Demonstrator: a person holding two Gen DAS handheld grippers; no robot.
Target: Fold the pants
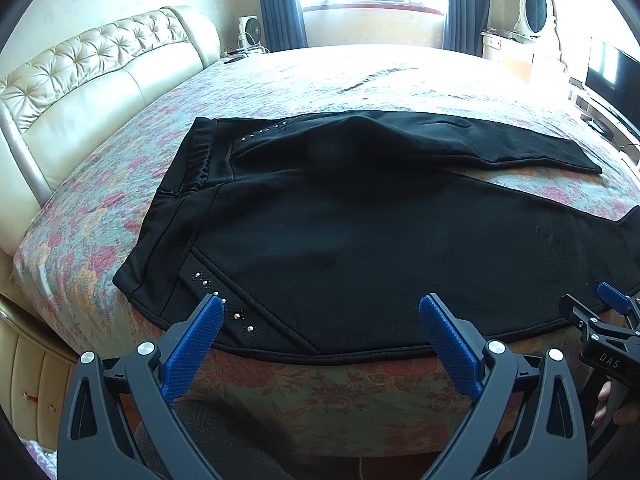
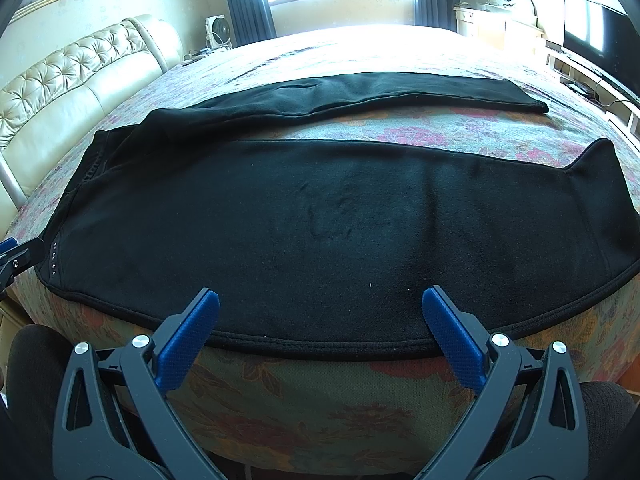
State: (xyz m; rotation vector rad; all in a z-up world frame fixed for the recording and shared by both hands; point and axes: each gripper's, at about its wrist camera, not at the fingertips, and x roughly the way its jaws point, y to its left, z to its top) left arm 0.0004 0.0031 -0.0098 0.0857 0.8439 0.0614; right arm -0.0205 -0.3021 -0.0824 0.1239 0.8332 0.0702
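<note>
Black pants [image 1: 360, 232] lie spread flat on the floral bed, waistband to the left, both legs running right with a gap between them. Small studs [image 1: 224, 304] mark the near pocket. My left gripper [image 1: 320, 312] is open and empty, hovering over the near hem edge by the hip. My right gripper [image 2: 320, 308] is open and empty over the near leg's [image 2: 340, 232] edge. The right gripper also shows at the right edge of the left wrist view [image 1: 608, 312]. The far leg [image 2: 380, 88] lies apart from the near one.
The bedspread [image 2: 320, 400] drops off at the near edge below the pants. A tufted cream headboard [image 1: 80, 76] stands on the left. A TV [image 2: 592, 28] and dresser with a mirror [image 1: 536, 4] stand at the right. A window is at the back.
</note>
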